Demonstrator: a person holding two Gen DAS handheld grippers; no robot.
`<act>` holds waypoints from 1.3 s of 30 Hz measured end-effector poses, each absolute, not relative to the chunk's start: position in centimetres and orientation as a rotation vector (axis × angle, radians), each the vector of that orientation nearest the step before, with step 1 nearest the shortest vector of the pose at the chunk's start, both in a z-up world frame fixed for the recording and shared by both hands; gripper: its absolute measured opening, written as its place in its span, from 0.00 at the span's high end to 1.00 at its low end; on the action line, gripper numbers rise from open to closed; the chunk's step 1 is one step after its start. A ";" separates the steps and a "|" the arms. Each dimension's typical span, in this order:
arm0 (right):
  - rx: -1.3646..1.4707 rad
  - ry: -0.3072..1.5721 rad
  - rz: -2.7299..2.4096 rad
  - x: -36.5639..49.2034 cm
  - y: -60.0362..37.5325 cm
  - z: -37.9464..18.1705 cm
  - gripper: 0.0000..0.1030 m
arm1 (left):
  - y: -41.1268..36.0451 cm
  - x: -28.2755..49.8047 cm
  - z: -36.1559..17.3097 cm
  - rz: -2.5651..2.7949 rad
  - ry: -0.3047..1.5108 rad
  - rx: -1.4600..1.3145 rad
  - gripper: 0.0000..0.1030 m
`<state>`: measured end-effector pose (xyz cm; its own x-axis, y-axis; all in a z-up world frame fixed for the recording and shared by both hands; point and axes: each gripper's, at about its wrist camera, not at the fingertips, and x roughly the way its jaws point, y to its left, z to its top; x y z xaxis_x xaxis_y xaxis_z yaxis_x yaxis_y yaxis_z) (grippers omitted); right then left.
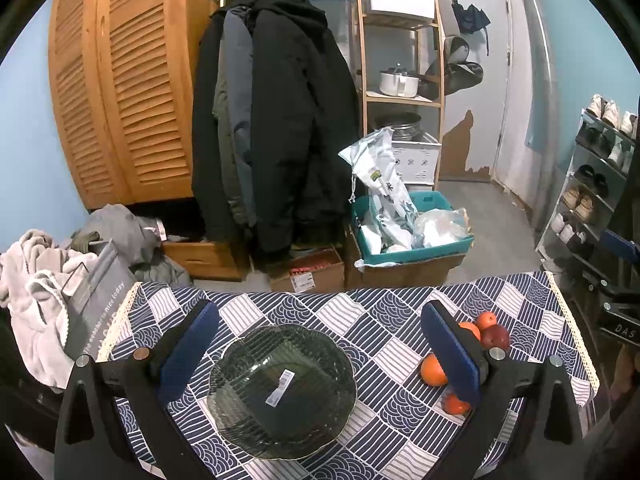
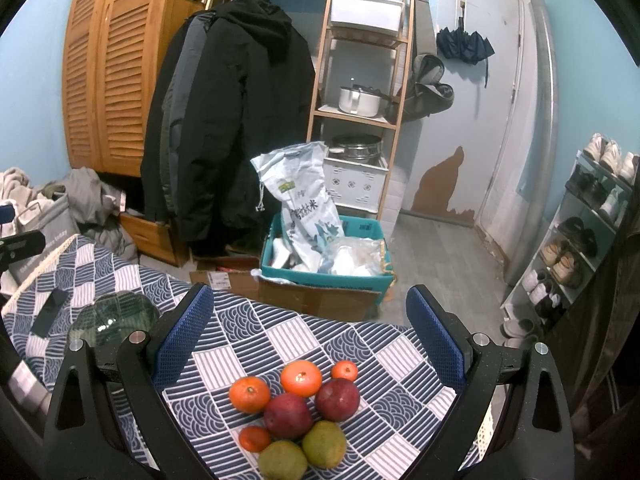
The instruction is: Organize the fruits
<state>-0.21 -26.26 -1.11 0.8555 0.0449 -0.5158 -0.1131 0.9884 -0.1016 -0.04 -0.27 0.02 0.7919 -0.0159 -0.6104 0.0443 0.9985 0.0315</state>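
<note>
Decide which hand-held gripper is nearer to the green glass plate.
Left. The left hand-held gripper hangs open directly over the green glass plate; the right hand-held gripper is off to the plate's right, over the fruit pile.

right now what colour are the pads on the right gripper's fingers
Blue, with a fine mesh texture, on the right gripper fingers; clearest in the right wrist view.

Blue-and-white patterned tablecloth (image 1: 384, 312) covers the table, lace trim along its side edges. A dark phone (image 2: 49, 312) lies flat near the cloth's left edge. Beyond the far edge, dark coats (image 1: 276, 120) hang on a rail beside a louvered wooden wardrobe (image 1: 124, 92). A teal bin (image 2: 362, 276) sits on a cardboard box, a printed rice sack (image 2: 302, 200) standing in it. Behind that, a wooden shelf unit (image 1: 400, 98) holds a white pot (image 1: 398, 82). Shoe rack (image 1: 592, 184) at far right, umbrella (image 2: 464, 46) hanging on the door.
</note>
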 end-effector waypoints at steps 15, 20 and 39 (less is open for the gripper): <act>-0.131 0.540 0.083 -0.2 -26.2 -1.2 0.06 | -0.5 0.0 0.3 -0.035 0.658 0.045 0.01; -0.132 0.543 0.080 -0.3 -26.2 -1.4 0.06 | -0.5 0.1 0.3 -0.033 0.657 0.049 0.01; -0.133 0.543 0.080 -0.2 -26.2 -1.4 0.06 | -0.6 0.0 0.1 -0.035 0.657 0.050 0.01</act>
<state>-0.24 -26.18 -1.43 0.8532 0.0402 -0.5200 -0.1105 0.9883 -0.1050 -0.01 -0.58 0.08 0.7916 -0.0164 -0.6109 0.0478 0.9982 0.0351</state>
